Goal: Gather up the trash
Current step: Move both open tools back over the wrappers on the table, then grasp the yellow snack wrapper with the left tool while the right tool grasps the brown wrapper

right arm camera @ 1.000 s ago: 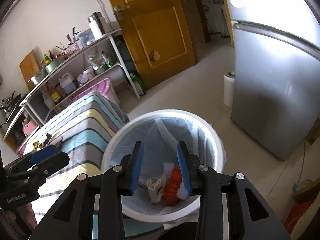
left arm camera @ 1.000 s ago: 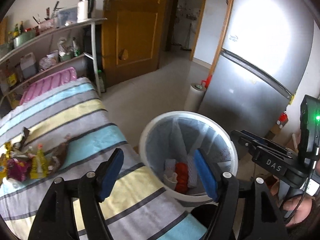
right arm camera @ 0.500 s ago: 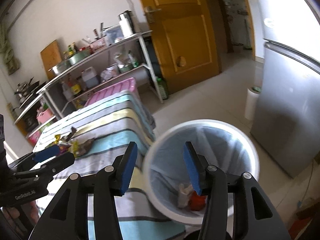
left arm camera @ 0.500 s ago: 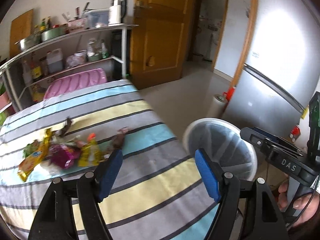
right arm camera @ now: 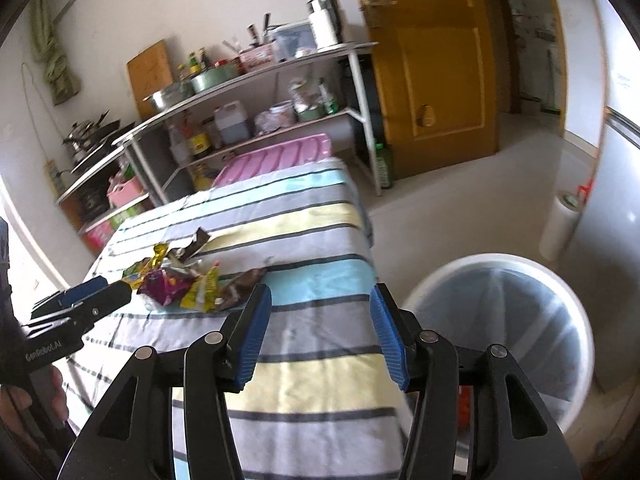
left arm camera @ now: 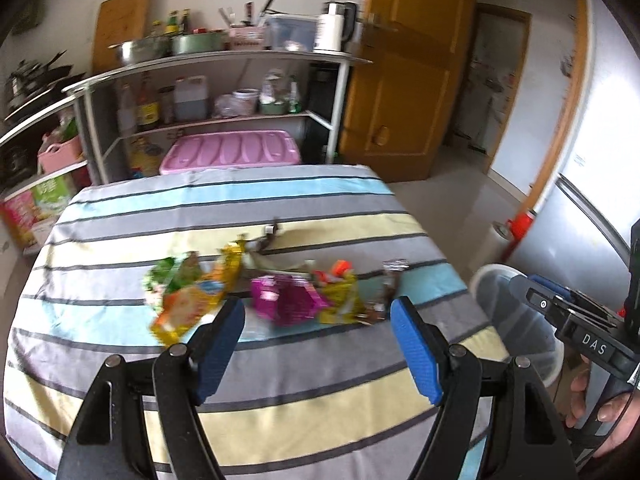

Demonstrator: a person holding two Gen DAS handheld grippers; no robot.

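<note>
A pile of snack wrappers lies mid-table on the striped cloth point(left arm camera: 280, 380): an orange-yellow packet point(left arm camera: 188, 308), a magenta packet point(left arm camera: 286, 300), a yellow packet point(left arm camera: 340, 300) and a brown wrapper point(left arm camera: 390, 288). The pile also shows in the right wrist view point(right arm camera: 180, 280). My left gripper point(left arm camera: 318, 344) is open and empty, just short of the pile. My right gripper point(right arm camera: 318, 334) is open and empty over the table's right end, beside the white lined bin point(right arm camera: 500, 320). The bin point(left arm camera: 516, 320) stands at the table's right edge.
A metal shelf point(left arm camera: 224, 80) with pots, bottles and a kettle stands behind the table, with a pink lidded box point(left arm camera: 232, 152) under it. An orange door point(left arm camera: 404, 80), a grey fridge point(left arm camera: 592, 208) and a paper roll point(right arm camera: 560, 224) are to the right.
Both grippers have swung left from over the bin toward the table. The wrapper pile now lies straight ahead of the left gripper. The right gripper has opened wider.
</note>
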